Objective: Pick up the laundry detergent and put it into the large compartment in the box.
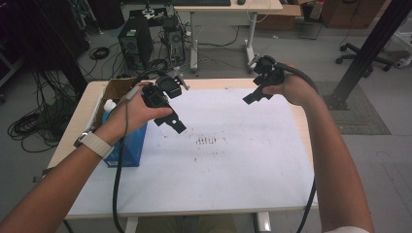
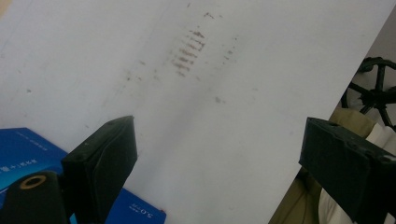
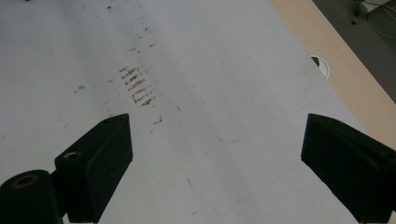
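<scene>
Both tongs, left (image 1: 172, 121) and right (image 1: 252, 95), gape wide and empty above the white surface (image 1: 233, 165); likely next, the left reaches for the blue box (image 1: 130, 145).

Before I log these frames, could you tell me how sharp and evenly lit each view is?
High view: dim and soft, the white sheet brightest. Left gripper view: the left gripper close and blurred, the brown smudges soft. Right gripper view: even light, no glare, the right gripper dark, the sheet's marks fairly sharp.

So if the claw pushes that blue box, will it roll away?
Probably not. The blue box has flat sides and square corners, so it would likely slide, not roll. It looks like thin card, so maybe light. It sits near the table edge, so it could fall off.
</scene>
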`<state>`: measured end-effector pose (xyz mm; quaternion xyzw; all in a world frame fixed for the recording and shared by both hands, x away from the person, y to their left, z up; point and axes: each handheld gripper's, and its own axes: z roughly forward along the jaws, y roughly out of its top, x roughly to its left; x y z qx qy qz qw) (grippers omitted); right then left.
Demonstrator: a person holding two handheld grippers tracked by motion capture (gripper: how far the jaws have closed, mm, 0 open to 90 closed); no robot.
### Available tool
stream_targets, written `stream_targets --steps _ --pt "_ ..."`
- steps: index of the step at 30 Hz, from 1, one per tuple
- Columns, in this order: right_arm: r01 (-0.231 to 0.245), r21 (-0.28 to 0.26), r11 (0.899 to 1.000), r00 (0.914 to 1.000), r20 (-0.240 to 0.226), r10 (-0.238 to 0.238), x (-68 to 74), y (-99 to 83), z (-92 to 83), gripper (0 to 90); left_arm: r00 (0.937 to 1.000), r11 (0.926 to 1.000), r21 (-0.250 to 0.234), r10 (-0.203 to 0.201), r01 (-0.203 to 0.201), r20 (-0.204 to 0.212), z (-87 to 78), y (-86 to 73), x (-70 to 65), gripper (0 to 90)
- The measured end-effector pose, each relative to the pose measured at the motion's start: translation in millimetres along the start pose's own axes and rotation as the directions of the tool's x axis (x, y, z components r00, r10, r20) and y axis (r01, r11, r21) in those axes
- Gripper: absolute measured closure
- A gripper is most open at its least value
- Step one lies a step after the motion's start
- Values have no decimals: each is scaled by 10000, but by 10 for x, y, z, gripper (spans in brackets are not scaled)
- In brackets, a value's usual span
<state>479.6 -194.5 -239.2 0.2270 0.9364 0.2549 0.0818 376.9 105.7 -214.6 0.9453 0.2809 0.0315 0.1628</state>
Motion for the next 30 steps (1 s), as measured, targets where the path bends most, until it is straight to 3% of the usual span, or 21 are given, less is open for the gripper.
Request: stream_targets --steps 30 --pt "-33 -11 10000 10000 -41 33 6 -21 30 90 10000 9999 -154 -32 32 -15 15 -11 21 117"
